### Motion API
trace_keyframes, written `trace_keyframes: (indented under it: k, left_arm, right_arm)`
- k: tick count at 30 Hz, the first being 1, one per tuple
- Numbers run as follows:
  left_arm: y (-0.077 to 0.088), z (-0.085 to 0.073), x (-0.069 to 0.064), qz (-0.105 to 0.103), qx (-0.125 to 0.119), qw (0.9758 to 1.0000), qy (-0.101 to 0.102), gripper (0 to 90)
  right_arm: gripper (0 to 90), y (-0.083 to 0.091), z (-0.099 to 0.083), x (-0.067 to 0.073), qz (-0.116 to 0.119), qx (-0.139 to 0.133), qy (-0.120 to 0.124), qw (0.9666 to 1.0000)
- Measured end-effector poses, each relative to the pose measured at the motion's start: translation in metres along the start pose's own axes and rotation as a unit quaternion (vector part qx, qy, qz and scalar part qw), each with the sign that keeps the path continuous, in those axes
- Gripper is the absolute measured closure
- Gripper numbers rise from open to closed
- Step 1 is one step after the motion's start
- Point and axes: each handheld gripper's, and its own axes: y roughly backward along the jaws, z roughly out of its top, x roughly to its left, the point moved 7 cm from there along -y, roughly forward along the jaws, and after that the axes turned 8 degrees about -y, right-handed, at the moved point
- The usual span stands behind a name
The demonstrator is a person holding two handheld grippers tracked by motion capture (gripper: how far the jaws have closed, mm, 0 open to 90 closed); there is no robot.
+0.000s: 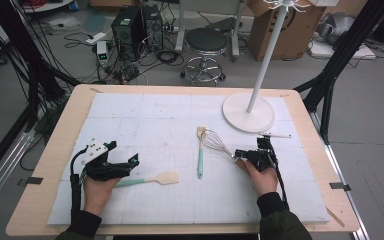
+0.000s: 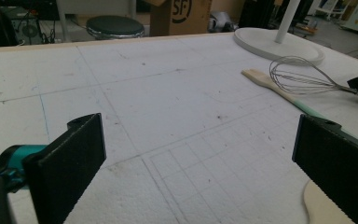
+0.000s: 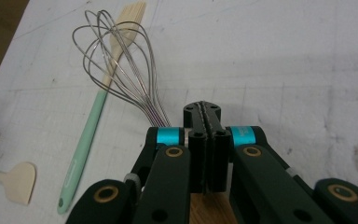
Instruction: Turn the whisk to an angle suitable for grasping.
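Your right claw [image 1: 241, 155] is closed on the whisk [image 1: 217, 142], its jaws pressed together around the handle end; the right gripper view hides the handle itself under the jaws, so the exact point of grip is hard to judge. The whisk's wire loops reach out to the far left of that claw and lie across the head of the mint-handled wooden turner [image 1: 200, 152], which lies near the middle of the tabletop [image 1: 145, 112]. Your left claw [image 1: 122, 161] stands wide open over the left side of the tabletop with nothing between its jaws. Just to its right lies the small spatula [image 1: 155, 179], its pale blade pointing right and its mint handle running back under your left hand. The white stand base [image 1: 237, 112] sits at the far right.
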Motion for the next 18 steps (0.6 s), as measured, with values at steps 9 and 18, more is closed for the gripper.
trace_keyframes:
  k: [9, 18]
  left_arm:
    - [0.000, -0.001, -0.001, 0.000, 0.004, 1.0000, -0.001, 3.3]
    - [0.001, -0.001, -0.001, 0.000, 0.005, 1.0000, -0.002, 3.3]
  right_arm:
    - [89.6, 0.013, -0.007, 0.004, 0.003, -0.026, 0.017, 0.9995]
    - [89.6, 0.069, -0.040, -0.003, 0.036, -0.064, 0.013, 0.9972]
